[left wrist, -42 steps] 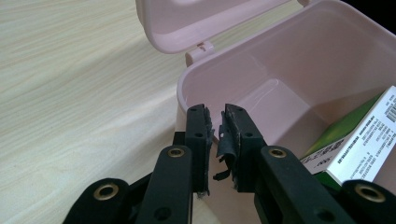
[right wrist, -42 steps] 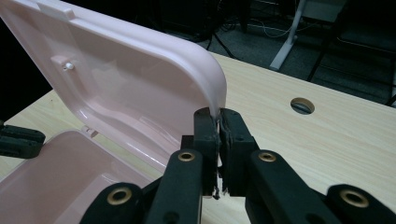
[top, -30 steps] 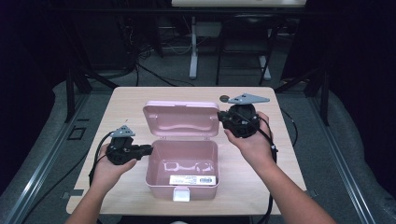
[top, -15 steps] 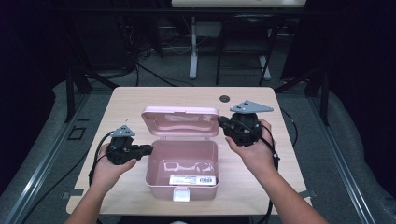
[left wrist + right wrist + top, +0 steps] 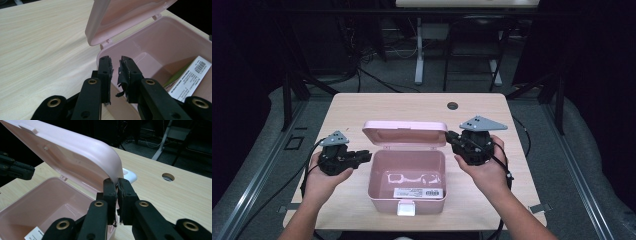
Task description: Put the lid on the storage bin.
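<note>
Lab or recording studio setup. Small light-wood bench (image 5: pixel 362 110) with a cable grommet hole (image 5: pixel 452 105) sits in a dark room. Black curtains behind the bench, loose cables on the grey floor (image 5: pixel 382 82) beyond it, a white stand leg (image 5: pixel 419 55) further back, metal rails (image 5: pixel 257 170) left of the bench.

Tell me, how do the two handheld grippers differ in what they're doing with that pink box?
The right gripper has its jaws pinched on the edge of the raised lid; the left gripper holds nothing, its jaws slightly parted beside the pink box wall. In the high view, the right gripper sits at the lid's corner, farther back, while the left gripper is at the box's side. Both are black, two-jawed, hand-held.
</note>
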